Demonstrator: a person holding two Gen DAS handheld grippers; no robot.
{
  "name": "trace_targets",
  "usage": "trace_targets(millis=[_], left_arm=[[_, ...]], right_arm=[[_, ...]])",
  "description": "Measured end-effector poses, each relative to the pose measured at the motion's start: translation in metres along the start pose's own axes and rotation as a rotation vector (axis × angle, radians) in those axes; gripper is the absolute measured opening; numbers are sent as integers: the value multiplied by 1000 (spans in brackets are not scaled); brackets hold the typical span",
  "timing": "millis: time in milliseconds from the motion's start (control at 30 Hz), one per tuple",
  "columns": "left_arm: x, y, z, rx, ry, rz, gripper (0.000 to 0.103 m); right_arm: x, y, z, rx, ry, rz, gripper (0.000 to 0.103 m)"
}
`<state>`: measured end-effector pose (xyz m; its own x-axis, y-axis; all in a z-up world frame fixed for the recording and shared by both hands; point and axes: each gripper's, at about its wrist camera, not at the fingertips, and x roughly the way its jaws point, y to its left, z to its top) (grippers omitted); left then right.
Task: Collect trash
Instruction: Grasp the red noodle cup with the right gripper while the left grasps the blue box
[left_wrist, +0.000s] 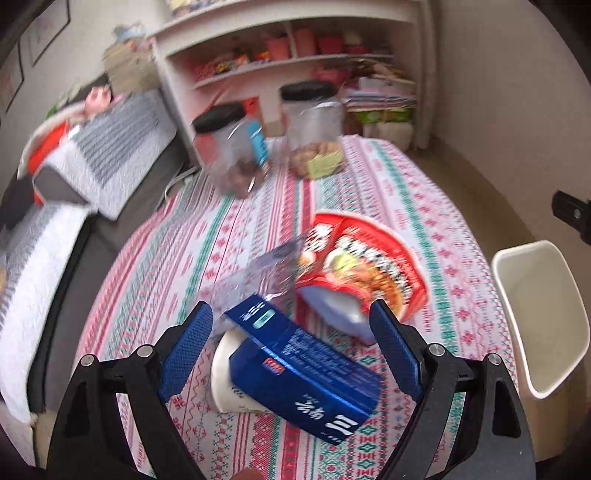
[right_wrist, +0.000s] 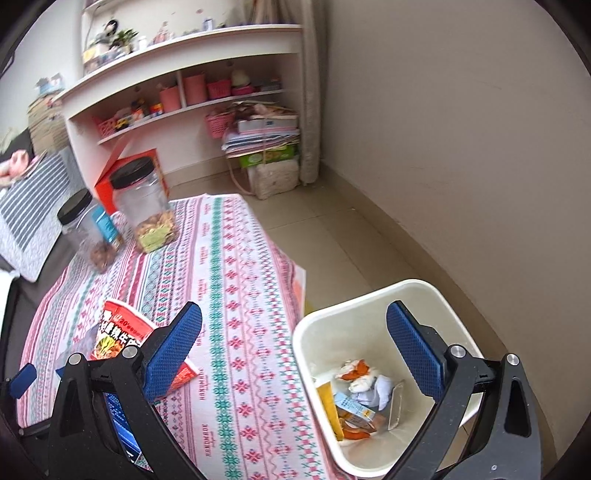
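The left tongs are standing wide apart and released, hanging over a blue carton that is lying on its side on the patterned worktop, with the pads clear of the carton on both sides. A white paper cup is lying tipped over against the carton at its 9 o'clock side, partly under it. At 12 o'clock from the carton a crumpled clear plastic wrapper is resting, and at 1 o'clock a red instant-noodle bowl is lying on its side, its printed lid facing the camera. Two black-lidded clear jars are standing at the far end of the worktop, near the white shelf unit. The right tongs are also gaping and gripping nothing, one blue pad hanging over the worktop edge and the other over the white trash bin. The bin is standing on the floor just beside the worktop, at 3 o'clock from the noodle bowl, and is holding crumpled paper, orange scraps and a small box.
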<state>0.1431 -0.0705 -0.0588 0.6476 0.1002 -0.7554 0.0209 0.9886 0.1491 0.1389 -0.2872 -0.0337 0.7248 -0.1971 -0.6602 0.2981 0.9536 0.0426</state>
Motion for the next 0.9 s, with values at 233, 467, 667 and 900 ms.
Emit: trace_targets(millis=[233,467,667,900], left_arm=[[39,30,1,-133,107,-69,83],[64,42,5,-190,163,-231,36],[62,50,5,-195,204,-340,17],[25,72,20,-144,156,-384,15]], right_arm=[[18,21,-1,-49,40,19,96],[34,35,-2,-87,88,29,96],[48,48,2,-76,154,156,96],[56,89,-1,-267,226,365,96]])
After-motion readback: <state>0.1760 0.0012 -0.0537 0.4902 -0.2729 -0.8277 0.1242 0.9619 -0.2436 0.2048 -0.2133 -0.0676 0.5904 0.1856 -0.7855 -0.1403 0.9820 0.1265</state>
